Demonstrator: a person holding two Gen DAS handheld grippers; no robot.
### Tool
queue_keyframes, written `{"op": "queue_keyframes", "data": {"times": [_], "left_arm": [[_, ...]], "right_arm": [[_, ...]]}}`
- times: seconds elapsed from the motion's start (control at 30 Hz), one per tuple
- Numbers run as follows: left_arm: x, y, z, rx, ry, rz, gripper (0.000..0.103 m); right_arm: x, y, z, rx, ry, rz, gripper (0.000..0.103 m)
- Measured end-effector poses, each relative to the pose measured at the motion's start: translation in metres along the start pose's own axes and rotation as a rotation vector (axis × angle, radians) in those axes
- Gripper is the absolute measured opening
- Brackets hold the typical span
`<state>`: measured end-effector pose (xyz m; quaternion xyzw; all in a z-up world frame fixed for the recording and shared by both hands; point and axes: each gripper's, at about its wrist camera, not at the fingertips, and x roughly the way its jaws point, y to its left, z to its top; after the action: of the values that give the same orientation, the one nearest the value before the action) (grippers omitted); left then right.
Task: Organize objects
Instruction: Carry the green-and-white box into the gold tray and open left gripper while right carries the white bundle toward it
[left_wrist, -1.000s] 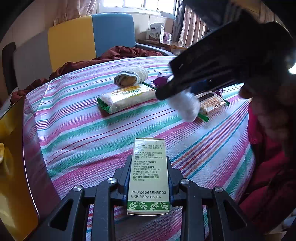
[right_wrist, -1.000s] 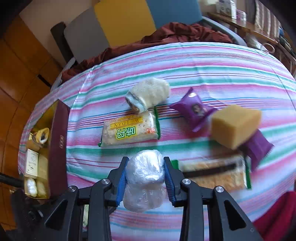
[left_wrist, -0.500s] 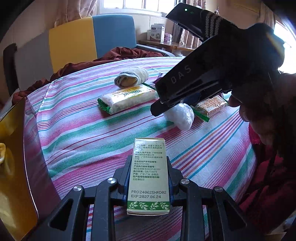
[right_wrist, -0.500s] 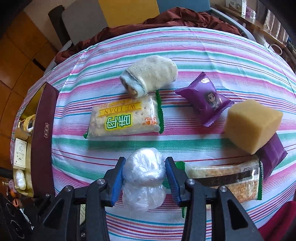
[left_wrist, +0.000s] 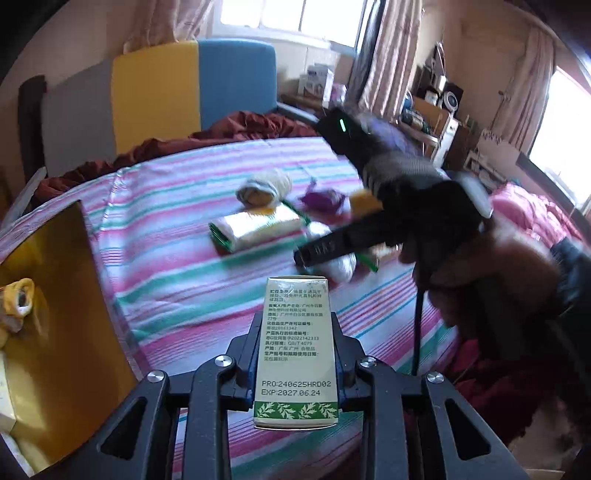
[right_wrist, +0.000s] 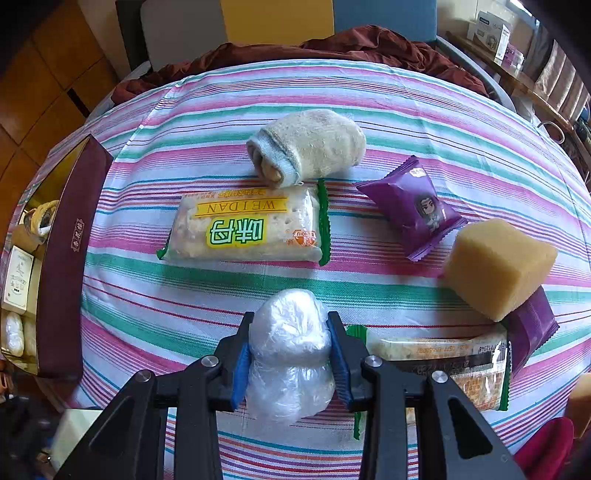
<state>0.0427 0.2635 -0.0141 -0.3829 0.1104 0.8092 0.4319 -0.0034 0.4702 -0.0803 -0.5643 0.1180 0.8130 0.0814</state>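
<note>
My left gripper (left_wrist: 295, 326) is shut on a cream and green printed box (left_wrist: 295, 354), held above the striped tablecloth (left_wrist: 177, 280). In the right wrist view my right gripper (right_wrist: 290, 328) has its jaws closing on a ball wrapped in clear plastic (right_wrist: 291, 354); the blue pads press its sides just over the cloth. A WEIDAN cracker packet (right_wrist: 247, 229), a rolled towel (right_wrist: 310, 147), a purple snack pouch (right_wrist: 413, 206) and a yellow sponge block (right_wrist: 498, 266) lie beyond it.
A maroon gift box with a gold lining (right_wrist: 62, 258) sits at the table's left edge with several small items inside. A second cracker packet (right_wrist: 443, 365) and another purple pouch (right_wrist: 532, 328) lie at the right. A dark red cloth (right_wrist: 351, 48) and a chair stand behind.
My left gripper has risen with the box, so more of the room shows. The right gripper stays on the wrapped ball and has rolled a little, with a hand behind it.
</note>
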Motion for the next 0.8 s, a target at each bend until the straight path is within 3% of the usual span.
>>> {"op": "queue_keyframes", "data": {"times": [0.17,0.27,0.4,0.6,0.8], "left_arm": [[-0.05,0.047,0.009,-0.12,-0.093,0.067,0.03],[-0.06,0.097,0.007,-0.221,-0.103,0.158,0.03],[-0.07,0.158,-0.021,-0.355,-0.067,0.284,0.03],[-0.083,0.193,-0.069,-0.435,0.03,0.412,0.03],[-0.076,0.209,-0.094,-0.498,0.09,0.449,0.033]], "right_arm": [[0.001,0.001,-0.001,0.0,-0.003,-0.003,0.037],[0.002,0.003,0.0,-0.006,-0.005,-0.011,0.037],[0.002,0.005,-0.001,-0.016,-0.008,-0.02,0.037],[0.003,0.007,-0.001,-0.025,-0.011,-0.031,0.037],[0.003,0.008,0.0,-0.028,-0.013,-0.035,0.037]]}}
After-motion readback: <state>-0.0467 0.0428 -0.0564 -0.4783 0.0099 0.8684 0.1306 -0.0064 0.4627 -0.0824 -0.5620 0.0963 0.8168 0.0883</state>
